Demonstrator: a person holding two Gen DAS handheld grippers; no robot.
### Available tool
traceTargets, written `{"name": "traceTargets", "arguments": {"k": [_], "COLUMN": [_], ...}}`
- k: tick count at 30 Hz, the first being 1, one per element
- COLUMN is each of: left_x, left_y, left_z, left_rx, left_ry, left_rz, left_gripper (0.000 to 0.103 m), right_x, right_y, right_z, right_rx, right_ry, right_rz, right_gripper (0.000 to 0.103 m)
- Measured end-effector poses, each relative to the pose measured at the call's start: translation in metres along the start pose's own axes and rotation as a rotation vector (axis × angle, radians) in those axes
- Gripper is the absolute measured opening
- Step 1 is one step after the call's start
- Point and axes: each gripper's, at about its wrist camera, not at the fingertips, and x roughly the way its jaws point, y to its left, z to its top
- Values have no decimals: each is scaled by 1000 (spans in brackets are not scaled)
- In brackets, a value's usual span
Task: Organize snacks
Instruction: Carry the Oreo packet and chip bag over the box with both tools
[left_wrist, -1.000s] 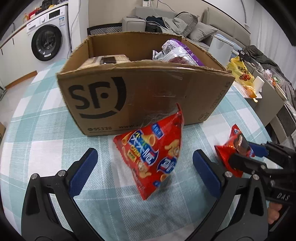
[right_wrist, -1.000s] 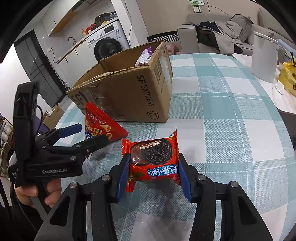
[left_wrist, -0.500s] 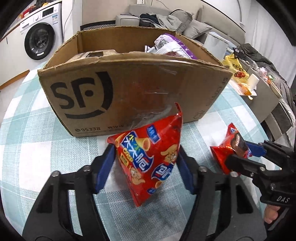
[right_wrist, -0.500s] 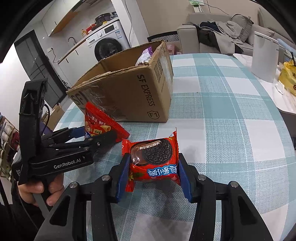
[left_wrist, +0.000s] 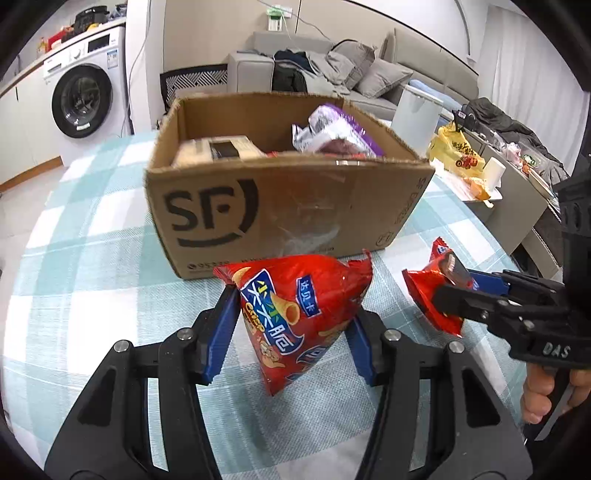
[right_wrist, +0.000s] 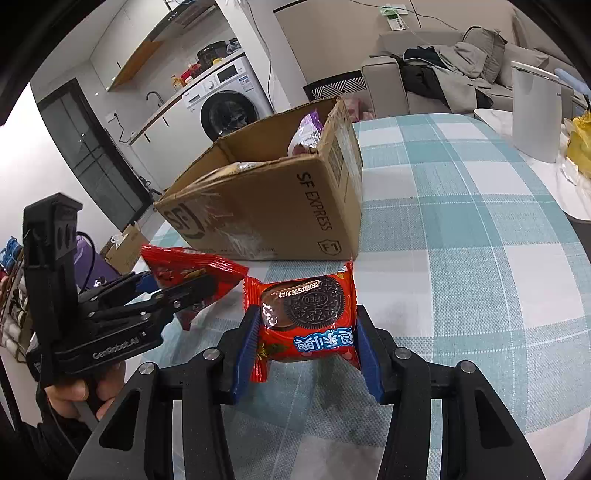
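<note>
My left gripper (left_wrist: 291, 332) is shut on a red chip bag (left_wrist: 299, 310) and holds it above the checked tablecloth, just in front of the open SF cardboard box (left_wrist: 280, 206). My right gripper (right_wrist: 304, 343) is shut on a red Oreo packet (right_wrist: 306, 317), lifted off the table, to the right of the chip bag. The right gripper and its packet (left_wrist: 436, 291) show at the right of the left wrist view. The left gripper with the chip bag (right_wrist: 192, 269) shows at the left of the right wrist view. The box (right_wrist: 280, 206) holds a purple bag (left_wrist: 332, 133) and a tan carton (left_wrist: 218, 149).
The round table (right_wrist: 480, 258) has a teal and white checked cloth. A white appliance (right_wrist: 535, 110) and a yellow bag (left_wrist: 454, 151) stand at the right, off the table. A washing machine (left_wrist: 83, 99) and a sofa (left_wrist: 332, 70) are behind.
My left gripper closed on the chip bag and lifted it, pulling back from the box. My right gripper rose with the Oreo packet held.
</note>
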Motion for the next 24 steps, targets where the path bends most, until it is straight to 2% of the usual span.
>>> {"name": "traceTargets", "arguments": {"k": [6,9,14,24], "left_x": [-33,-54,-81,-112], "left_y": [5,9,11,21], "left_z": [1,3,13,34], "left_rx": [14,25,36,25], "left_ry": [-51,-81,-126,-167], "left_rz": [6,11,18,29], "left_gripper": [51,51,51,51], "right_x": [-6,-10,-17,-27], "right_y": [6,11,17,35], "right_z": [11,17,28,52], "right_rx": [21,5,-3,-47], "right_ry": [-34,-46,-60,-98], "right_rz": [57,29,32,38], "right_gripper": [49,49,49,49]}}
